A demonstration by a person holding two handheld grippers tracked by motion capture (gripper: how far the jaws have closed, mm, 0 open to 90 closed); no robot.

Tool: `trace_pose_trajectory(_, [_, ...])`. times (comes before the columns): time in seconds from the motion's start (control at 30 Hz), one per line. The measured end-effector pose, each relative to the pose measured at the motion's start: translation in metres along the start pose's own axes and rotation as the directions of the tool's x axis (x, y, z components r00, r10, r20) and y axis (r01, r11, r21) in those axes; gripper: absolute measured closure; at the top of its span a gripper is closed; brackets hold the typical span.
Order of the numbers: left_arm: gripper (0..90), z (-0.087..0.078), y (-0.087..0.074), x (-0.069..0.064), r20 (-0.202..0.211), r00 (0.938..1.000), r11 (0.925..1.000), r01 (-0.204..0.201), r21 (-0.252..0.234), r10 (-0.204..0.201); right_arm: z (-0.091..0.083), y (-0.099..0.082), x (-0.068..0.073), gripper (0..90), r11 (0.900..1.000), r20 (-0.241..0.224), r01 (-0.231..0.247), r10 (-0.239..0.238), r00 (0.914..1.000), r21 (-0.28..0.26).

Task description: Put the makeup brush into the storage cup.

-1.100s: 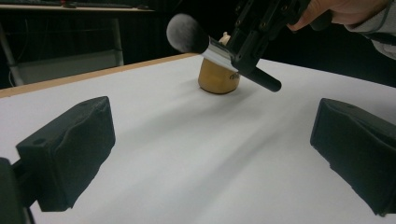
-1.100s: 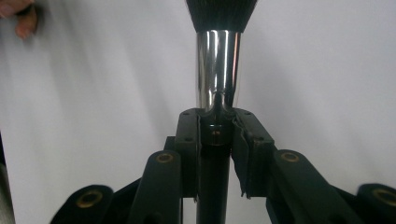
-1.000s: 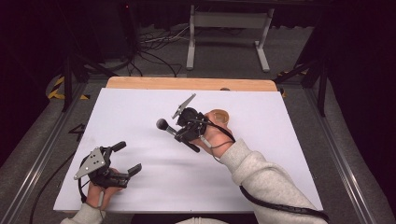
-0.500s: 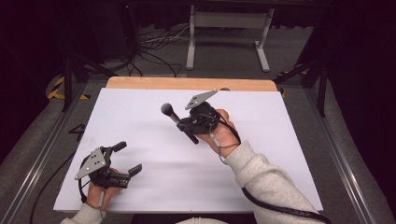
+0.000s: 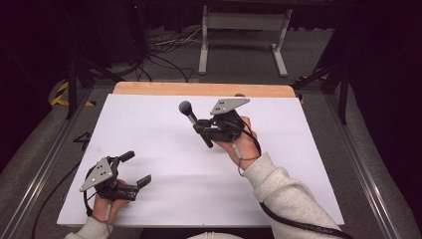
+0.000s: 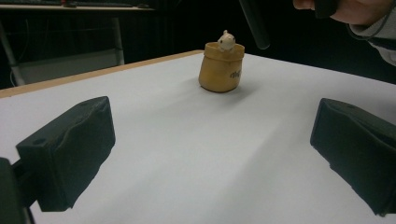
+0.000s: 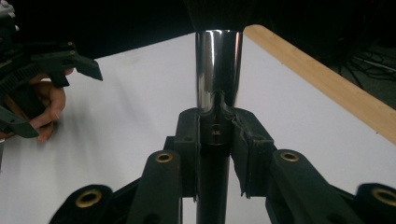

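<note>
My right gripper [image 5: 203, 130] is shut on a brush [image 5: 194, 119] with a dark round head, held above the middle of the white table top [image 5: 149, 124] with the head pointing up and left. In the right gripper view the jaws clamp the brush's chrome ferrule [image 7: 218, 70] at the gripper [image 7: 215, 140]. My left gripper [image 5: 137, 168] stands open near the front left corner, nothing between its pads [image 6: 70, 149]. A tan pot [image 6: 221, 67] with a small white figure in it stands beyond the left gripper [image 6: 210, 154], and the brush handle's end [image 6: 254, 23] hangs above it.
A wooden strip [image 5: 204, 89] runs along the table's far edge. Beyond it are a white stand [image 5: 244, 30] and cables [image 5: 164, 45] on the floor. Metal rails [image 5: 363, 164] flank the table. A trailing cable [image 5: 298, 224] runs under the right sleeve.
My right gripper has moved right and toward the far edge with the brush, and its grey plate has turned more level. The left gripper has stayed put.
</note>
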State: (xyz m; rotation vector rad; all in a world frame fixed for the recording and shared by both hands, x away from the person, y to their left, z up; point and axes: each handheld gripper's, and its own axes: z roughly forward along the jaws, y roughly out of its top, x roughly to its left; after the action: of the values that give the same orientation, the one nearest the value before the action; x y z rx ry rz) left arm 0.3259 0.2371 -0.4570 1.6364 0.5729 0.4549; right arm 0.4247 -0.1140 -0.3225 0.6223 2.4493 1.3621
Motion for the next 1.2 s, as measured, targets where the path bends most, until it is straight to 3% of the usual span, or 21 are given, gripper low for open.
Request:
trace_pose_trajectory(0.23, [0.4, -0.001, 0.0, 0.0, 0.002, 1.0, 1.0, 0.005, 0.004, -0.005, -0.006, -0.002, 0.0, 73.3, 0.9971, 0.023, 0.01, -0.008, 0.9997, -0.075])
trace_pose_trajectory(0.6, [0.4, -0.001, 0.0, 0.0, 0.0, 1.0, 1.0, 0.007, 0.004, -0.007, -0.018, -0.006, -0.006, 73.3, 0.985, 0.064, -0.023, 0.034, 0.9973, -0.171])
trace_pose_trajectory(0.8, [0.4, -0.001, 0.0, 0.0, -0.001, 1.0, 1.0, 0.005, 0.005, -0.005, -0.023, -0.009, -0.011, 73.3, 0.9747, 0.109, -0.026, 0.051, 0.9927, -0.222])
trace_pose_trajectory(1.03, [0.4, -0.001, 0.0, 0.0, 0.001, 1.0, 1.0, 0.006, 0.006, -0.006, -0.026, -0.014, -0.023, 73.3, 0.964, 0.156, -0.072, 0.114, 0.9812, -0.256])
trace_pose_trajectory(1.2, [0.4, 0.0, 0.0, 0.0, -0.001, 1.0, 1.0, 0.008, 0.004, -0.008, -0.029, -0.018, -0.031, 73.3, 0.953, 0.176, -0.076, 0.132, 0.9756, -0.293])
